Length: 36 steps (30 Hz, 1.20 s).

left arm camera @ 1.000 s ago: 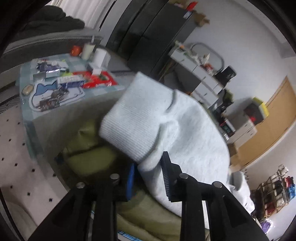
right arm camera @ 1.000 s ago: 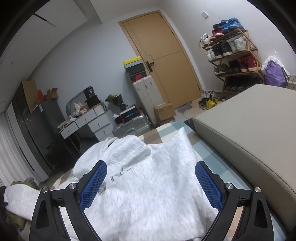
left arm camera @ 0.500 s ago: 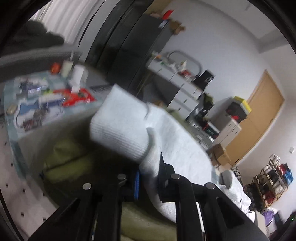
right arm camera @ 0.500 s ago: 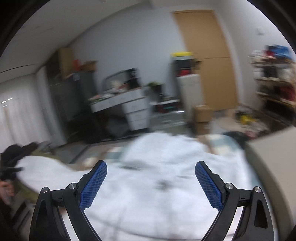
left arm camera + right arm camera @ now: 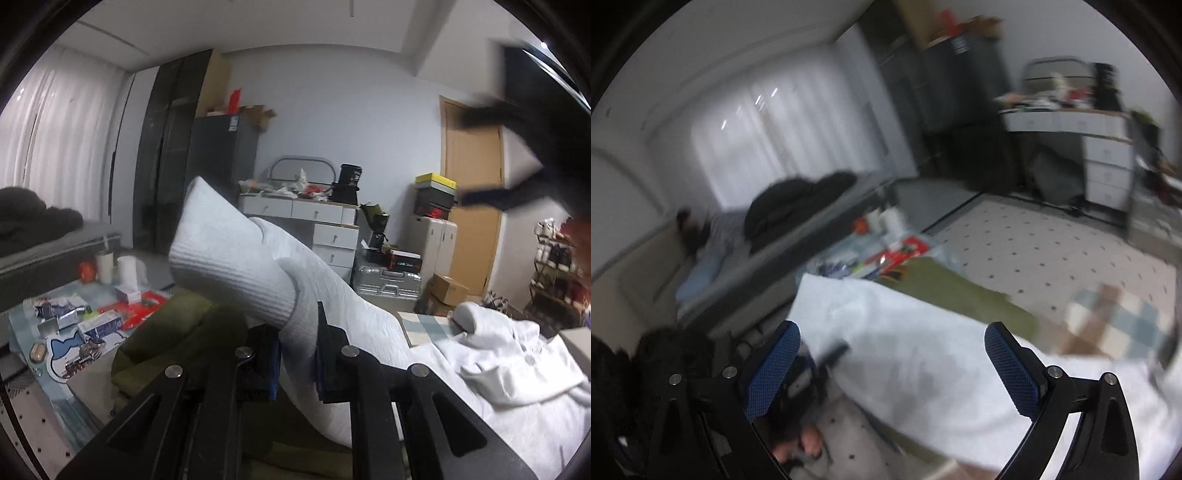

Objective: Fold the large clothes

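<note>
A white hoodie [image 5: 517, 376] lies spread on the surface at the right of the left wrist view. My left gripper [image 5: 297, 354] is shut on the hoodie's sleeve [image 5: 236, 258] near its ribbed cuff and holds it lifted, cuff pointing up and left. In the blurred right wrist view the same sleeve [image 5: 923, 350] stretches across between the jaws of my right gripper [image 5: 892, 365], which is open and empty above it. My right gripper also shows as a dark blur at the upper right of the left wrist view [image 5: 524, 147].
An olive green garment [image 5: 173, 332] lies under the sleeve. A low table with clutter [image 5: 85, 317] stands to the left, beside a grey bed with dark clothes [image 5: 33, 221]. A white dresser [image 5: 317, 221], suitcases [image 5: 388, 280] and a shoe rack [image 5: 554, 258] line the far wall.
My left gripper has closed on the sleeve and lifted it, tilting its view upward. My right gripper has swung left from the hoodie's body to the sleeve, still open.
</note>
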Motion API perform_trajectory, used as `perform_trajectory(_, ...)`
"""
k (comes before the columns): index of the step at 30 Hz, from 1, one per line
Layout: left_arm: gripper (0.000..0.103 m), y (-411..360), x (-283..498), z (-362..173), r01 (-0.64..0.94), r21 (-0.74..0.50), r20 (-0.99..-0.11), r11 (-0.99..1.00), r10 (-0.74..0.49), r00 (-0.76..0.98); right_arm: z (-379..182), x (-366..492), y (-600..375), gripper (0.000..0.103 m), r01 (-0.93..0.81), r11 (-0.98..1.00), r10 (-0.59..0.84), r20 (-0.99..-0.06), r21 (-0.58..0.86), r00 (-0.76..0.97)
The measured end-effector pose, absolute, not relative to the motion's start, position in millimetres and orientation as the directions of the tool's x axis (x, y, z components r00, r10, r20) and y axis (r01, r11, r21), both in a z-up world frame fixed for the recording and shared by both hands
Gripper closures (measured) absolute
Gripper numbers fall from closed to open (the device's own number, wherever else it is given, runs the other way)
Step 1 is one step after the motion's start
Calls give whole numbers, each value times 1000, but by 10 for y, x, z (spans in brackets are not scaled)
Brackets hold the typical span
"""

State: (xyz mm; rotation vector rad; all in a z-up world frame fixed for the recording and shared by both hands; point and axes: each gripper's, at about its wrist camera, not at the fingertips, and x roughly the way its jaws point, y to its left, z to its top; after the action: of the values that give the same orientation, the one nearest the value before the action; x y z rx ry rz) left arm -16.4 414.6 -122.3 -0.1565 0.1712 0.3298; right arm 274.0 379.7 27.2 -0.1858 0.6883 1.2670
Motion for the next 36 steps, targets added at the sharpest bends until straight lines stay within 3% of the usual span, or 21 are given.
perform_trajectory(3, 94, 4173, -218, -1224, -309, -126, -173, 943, 286, 943, 50, 2663, 4463, 2, -954, 267, 741, -662, 136, 113)
perform_trajectory(7, 94, 4145, -246, -1225, -267, -113, -159, 957, 247, 956, -266, 2579, 4942, 5, -979, 200, 685, -721, 44, 107)
perform_trajectory(9, 94, 4168, -245, -1228, -268, -103, -160, 958, 250, 955, -400, 2495, 5088, 14, -985, 169, 663, -735, -38, 142)
perform_trajectory(10, 93, 4168, -229, -1243, -265, -110, -168, 958, 245, 955, -479, 2468, 5074, 31, -987, 151, 648, -750, -47, 135)
perform_trajectory(11, 94, 4208, -227, -1247, -267, -121, -172, 956, 245, 954, -559, 2426, 5126, 63, -992, 116, 619, -778, -43, 106)
perform_trajectory(13, 94, 4279, -208, -1245, -261, -143, -187, 955, 233, 954, -640, 2355, 5149, 103, -997, 73, 586, -807, -29, 66)
perform_trajectory(18, 94, 4272, -186, -1035, -279, -126, -168, 952, 257, 952, -382, 2263, 4926, 103, -992, 97, 665, -737, -78, 123)
perform_trajectory(23, 94, 4135, -91, -518, -240, -93, -113, 966, 229, 967, 214, 2464, 4189, 103, -979, 204, 796, -577, -31, 184)
perform_trajectory(27, 94, 3800, 63, -2, -170, -41, -63, 985, 167, 984, 421, 2917, 2971, 99, -920, 333, 870, -444, 207, 215)
perform_trajectory(31, 94, 3351, 322, 513, -66, -1, -25, 998, 66, 998, 269, 3065, 1549, 97, -842, 403, 896, -340, 358, 284)
perform_trajectory(33, 94, 3020, 510, 778, -5, 30, -8, 1000, 5, 1000, 122, 2984, 701, 90, -796, 449, 890, -281, 406, 358)
perform_trajectory(35, 94, 2726, 687, 968, 55, 45, -12, 997, -55, 998, -10, 2829, -31, 68, -755, 506, 863, -224, 418, 454)
perform_trajectory(36, 94, 2597, 771, 1031, 87, 51, -18, 995, -87, 996, -82, 2720, -402, 62, -730, 542, 837, -190, 416, 514)
